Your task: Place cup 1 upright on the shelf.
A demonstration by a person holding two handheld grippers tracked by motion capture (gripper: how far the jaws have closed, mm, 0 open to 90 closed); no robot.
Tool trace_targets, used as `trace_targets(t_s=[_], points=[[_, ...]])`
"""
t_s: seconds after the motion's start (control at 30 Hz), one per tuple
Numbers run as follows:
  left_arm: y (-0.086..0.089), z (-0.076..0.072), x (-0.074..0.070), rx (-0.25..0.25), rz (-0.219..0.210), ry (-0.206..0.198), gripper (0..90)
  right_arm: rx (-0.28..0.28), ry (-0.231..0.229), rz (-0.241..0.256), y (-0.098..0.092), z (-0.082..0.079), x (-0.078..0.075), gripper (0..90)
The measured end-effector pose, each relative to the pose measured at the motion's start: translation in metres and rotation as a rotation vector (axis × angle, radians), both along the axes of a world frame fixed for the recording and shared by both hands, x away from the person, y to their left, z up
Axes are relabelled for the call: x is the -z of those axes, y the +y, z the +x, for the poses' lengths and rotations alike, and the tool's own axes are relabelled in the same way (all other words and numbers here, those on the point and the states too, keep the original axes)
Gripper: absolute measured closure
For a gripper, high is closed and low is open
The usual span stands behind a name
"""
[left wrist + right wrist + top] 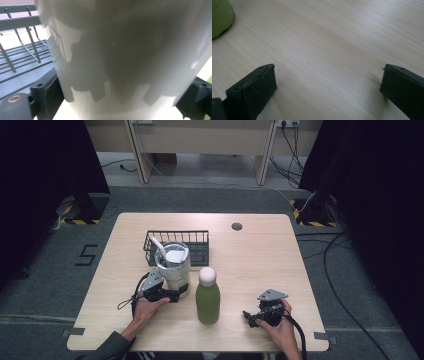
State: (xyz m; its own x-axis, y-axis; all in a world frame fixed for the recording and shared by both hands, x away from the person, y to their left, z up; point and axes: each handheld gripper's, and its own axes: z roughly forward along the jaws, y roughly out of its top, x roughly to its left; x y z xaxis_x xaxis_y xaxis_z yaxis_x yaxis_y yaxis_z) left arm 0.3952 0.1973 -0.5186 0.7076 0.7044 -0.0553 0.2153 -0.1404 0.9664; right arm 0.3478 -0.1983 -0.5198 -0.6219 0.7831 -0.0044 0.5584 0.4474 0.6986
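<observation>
the left gripper (176, 295) clasps the white tumbler (175, 267) low on its body. it looks smooth, rigid and slippery, so a firm low hold suits it. the right gripper (251, 316) rests spread and empty on the table (260, 255).

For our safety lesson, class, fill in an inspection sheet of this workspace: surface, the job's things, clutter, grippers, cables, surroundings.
Surface: light wooden table, with a round grommet near the far edge.
Job's things: white plastic tumbler with lid and straw, standing just in front of the black wire basket.
Clutter: green bottle with a white cap, upright.
Grippers: left gripper with jaws on either side of the tumbler's base; right gripper open over bare table.
Cables: a cable trails from each gripper; loose cables on the floor at right.
Surroundings: grey carpet, black curtains.
</observation>
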Motion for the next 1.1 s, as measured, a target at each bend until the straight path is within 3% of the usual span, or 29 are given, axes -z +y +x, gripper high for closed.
trace_targets(t_s=[0.47, 0.67, 0.77, 1.1], points=[[0.000, -0.001, -0.002, -0.018, -0.002, 0.011, 11.4, 0.000, 0.000, 0.000, 0.000, 0.000, 0.000, 0.5], [0.003, -0.002, -0.009, -0.019, 0.002, -0.007, 11.5, -0.001, 0.000, -0.001, 0.000, 0.000, 0.000, 0.5], [0.004, -0.002, -0.012, -0.013, -0.011, 0.007, 11.5, 0.000, 0.000, 0.000, 0.000, 0.000, 0.000, 0.5], [0.009, 0.001, -0.020, -0.012, 0.023, 0.016, 11.4, 0.000, 0.000, 0.000, 0.000, 0.000, 0.000, 0.5]])
